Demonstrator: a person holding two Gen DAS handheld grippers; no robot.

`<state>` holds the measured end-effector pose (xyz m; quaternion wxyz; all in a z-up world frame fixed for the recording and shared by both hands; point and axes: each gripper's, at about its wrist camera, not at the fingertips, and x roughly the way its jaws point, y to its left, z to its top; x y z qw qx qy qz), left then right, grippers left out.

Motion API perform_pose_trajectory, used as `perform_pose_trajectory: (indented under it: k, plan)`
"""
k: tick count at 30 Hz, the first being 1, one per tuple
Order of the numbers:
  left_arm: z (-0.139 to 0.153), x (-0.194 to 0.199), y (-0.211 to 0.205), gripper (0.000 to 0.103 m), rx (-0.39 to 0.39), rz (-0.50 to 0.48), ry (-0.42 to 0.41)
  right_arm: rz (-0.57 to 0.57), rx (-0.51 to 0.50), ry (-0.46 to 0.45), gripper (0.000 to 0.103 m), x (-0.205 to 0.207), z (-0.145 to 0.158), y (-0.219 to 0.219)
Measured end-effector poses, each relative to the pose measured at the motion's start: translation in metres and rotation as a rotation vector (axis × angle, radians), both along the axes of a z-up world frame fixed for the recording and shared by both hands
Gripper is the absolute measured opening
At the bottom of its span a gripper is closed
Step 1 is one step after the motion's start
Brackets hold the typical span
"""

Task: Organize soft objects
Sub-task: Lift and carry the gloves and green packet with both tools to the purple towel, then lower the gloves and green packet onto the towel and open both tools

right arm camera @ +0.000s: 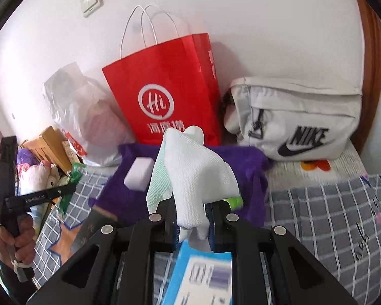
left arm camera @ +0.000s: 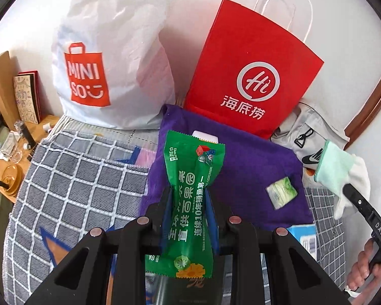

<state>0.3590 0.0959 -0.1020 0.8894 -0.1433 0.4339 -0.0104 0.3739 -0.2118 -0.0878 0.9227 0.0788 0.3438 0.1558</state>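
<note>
Two soft items are in your grip at once. Your left gripper (left arm camera: 189,203) is clenched on a green wet-wipe packet (left arm camera: 190,190), which runs lengthwise between the blue pads, its top end poking out ahead of the fingertips and its bottom end trailing back toward the camera. Your right gripper (right arm camera: 190,211) is clamped on a white sock (right arm camera: 195,172) with a pale green cuff; the sock bunches up above the fingers and a tail of it hangs down between them.

Below both lies one purple cloth (left arm camera: 254,162) spread on a grey checked blanket (left arm camera: 76,178). On the cloth sit one small green-and-white sachet (left arm camera: 281,192) and one white block (right arm camera: 139,170), well apart. One blue-and-white box (right arm camera: 198,274) lies just under your right gripper.

Against the wall stand three bags: one white Miniso plastic bag (left arm camera: 109,58), one red paper bag (left arm camera: 249,71) with white cord handles, and one white Nike bag (right arm camera: 299,122), lying on its side to the red bag's right. Your right hand (left arm camera: 365,269) shows at the left view's edge.
</note>
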Motion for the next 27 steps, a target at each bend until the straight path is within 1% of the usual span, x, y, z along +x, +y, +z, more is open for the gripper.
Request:
perform_pose_trajectory:
  k: [2, 9, 14, 16, 18, 25, 27]
  plan:
    - [-0.002, 0.008, -0.001, 0.024, -0.005, 0.0, 0.005, 0.015, 0.009, -0.005, 0.017, 0.012, 0.002, 0.002]
    - [-0.01, 0.037, -0.003, 0.024, -0.022, 0.002, 0.029, 0.005, -0.018, -0.012, 0.017, 0.055, 0.0, 0.008]
    - [-0.019, 0.056, -0.006, 0.024, -0.031, -0.001, 0.052, -0.003, -0.011, 0.028, 0.017, 0.07, -0.021, 0.002]
    - [-0.024, 0.065, -0.007, 0.024, -0.041, -0.005, 0.062, -0.008, -0.028, 0.068, 0.017, 0.079, -0.033, 0.001]
    - [-0.031, 0.073, -0.007, 0.024, -0.05, 0.002, 0.085, -0.013, -0.045, 0.08, 0.017, 0.082, -0.038, -0.001]
    - [-0.05, 0.086, -0.006, 0.024, -0.078, 0.001, 0.109, -0.006, -0.07, 0.14, 0.017, 0.097, -0.059, -0.004]
    - [-0.056, 0.09, -0.004, 0.024, -0.081, 0.002, 0.128, -0.002, -0.069, 0.157, 0.017, 0.102, -0.066, -0.003]
